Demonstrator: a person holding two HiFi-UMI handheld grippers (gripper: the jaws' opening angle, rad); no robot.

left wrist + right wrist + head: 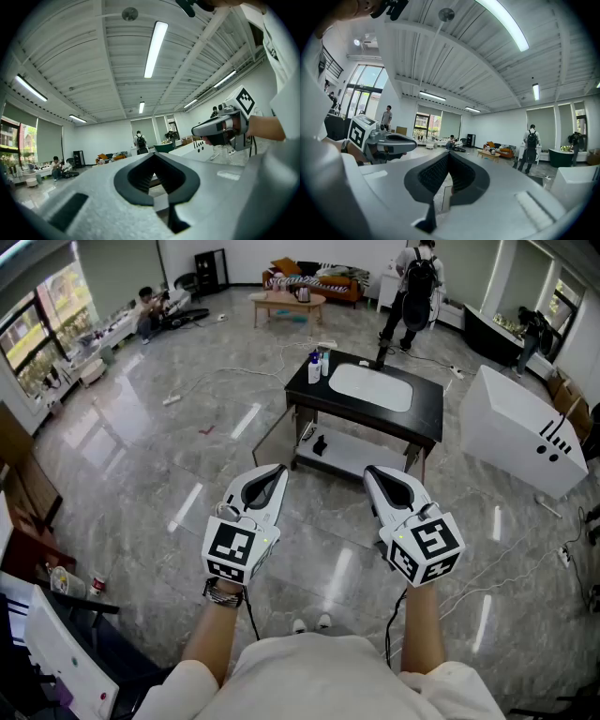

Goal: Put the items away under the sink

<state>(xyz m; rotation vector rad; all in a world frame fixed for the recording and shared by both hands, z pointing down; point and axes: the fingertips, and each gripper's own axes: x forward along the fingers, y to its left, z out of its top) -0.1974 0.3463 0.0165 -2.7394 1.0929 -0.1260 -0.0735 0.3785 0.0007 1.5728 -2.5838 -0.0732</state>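
With the left gripper [271, 472] and right gripper [376, 474] both closed and empty, well apart from the sink [370, 387], better approach first, then open for the bottles [317, 365].

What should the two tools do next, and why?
Probably step closer to the black sink table first. The left tool and the right tool are both shut and empty, held level far short of it. The bottles stand on its left end, above the shelf, out of reach from here, I think.
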